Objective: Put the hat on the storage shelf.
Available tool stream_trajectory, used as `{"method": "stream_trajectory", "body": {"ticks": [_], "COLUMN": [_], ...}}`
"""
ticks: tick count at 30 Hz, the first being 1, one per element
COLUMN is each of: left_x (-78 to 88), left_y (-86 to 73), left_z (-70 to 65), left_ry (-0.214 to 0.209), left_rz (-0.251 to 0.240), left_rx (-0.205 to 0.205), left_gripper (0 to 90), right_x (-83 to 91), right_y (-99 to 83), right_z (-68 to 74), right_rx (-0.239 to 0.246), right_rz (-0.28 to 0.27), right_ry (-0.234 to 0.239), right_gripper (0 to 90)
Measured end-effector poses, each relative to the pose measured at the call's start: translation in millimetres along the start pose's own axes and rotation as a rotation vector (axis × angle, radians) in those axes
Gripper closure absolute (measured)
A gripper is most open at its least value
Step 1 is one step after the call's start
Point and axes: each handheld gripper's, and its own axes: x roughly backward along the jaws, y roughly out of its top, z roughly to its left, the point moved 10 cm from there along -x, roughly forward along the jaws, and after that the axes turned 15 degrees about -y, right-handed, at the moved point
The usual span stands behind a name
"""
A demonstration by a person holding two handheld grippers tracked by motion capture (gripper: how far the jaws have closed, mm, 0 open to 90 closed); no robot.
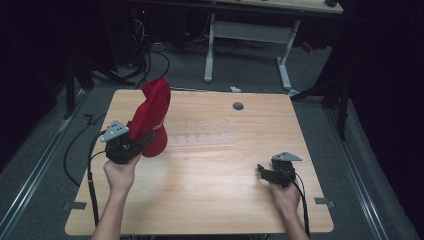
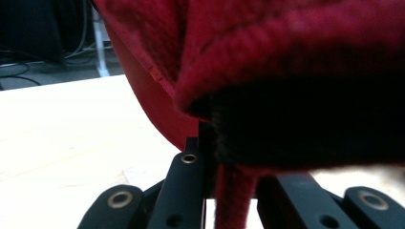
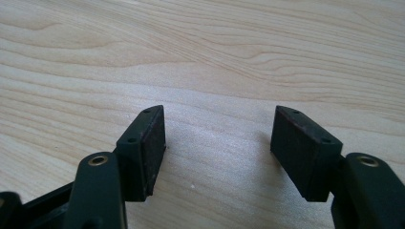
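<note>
Near edge, 5 o'clock: my right tongs [image 1: 266, 171] rest low over bare desk [image 1: 210, 190], jaws spread, nothing between. At 9 o'clock my left tongs [image 1: 142, 141] are pressed together, pinching the red cap [image 1: 152, 117] by its lower edge, holding it upright above the desk. To do this well, I'd keep the pinch firm, lift slowly and bring the right tongs to the free brim.

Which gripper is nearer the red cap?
Left. The left gripper has its jaws shut on the red cap, holding it above the table; the right gripper sits apart, far across the table, jaws open.
</note>
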Motion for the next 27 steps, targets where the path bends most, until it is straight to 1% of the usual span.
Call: {"method": "stream_trajectory", "body": {"ticks": [2, 4, 11, 13, 15, 19, 20, 24, 27], "left_x": [-1.4, -6.2, -16.9, -22.7, -26.8, -32.2, -35.9, -41.5, -45.0], "left_y": [1.3, 4.1, 6.1, 6.2, 6.4, 4.9, 3.0, 1.0, 0.9], "left_z": [1.5, 5.9, 14.6, 19.3, 22.5, 27.3, 29.9, 34.2, 38.2], "left_ry": [0.002, 0.011, 0.027, 0.039, 0.044, 0.054, 0.062, 0.063, 0.068], "left_rz": [-0.002, -0.003, -0.009, -0.012, -0.015, -0.012, -0.005, -0.002, -0.009], "left_rx": [-0.001, -0.013, -0.016, -0.032, -0.035, -0.037, -0.051, -0.064, -0.068], "left_gripper": [83.8, 83.8, 83.8, 83.8, 83.8, 83.8, 83.8, 83.7, 83.7], "right_x": [-0.1, 0.0, 0.1, 0.1, 0.2, 0.2, 0.1, 0.2, 0.2], "right_y": [0.1, 0.0, -0.1, -0.1, -0.1, -0.1, -0.1, -0.2, -0.2], "right_z": [-0.1, 0.1, 0.2, 0.2, 0.3, 0.2, 0.1, 0.3, 0.2], "right_rx": [0.002, 0.000, 0.000, 0.000, -0.001, 0.000, 0.000, 0.001, 0.001], "right_rz": [-0.001, 0.000, 0.000, 0.000, 0.001, 0.000, 0.000, 0.000, 0.000], "right_ry": [0.000, 0.000, 0.000, -0.001, 0.000, -0.001, -0.001, 0.000, -0.001], "right_gripper": [36.8, 36.8, 36.7, 36.7, 36.7, 36.7, 36.6, 36.6, 36.5]}}
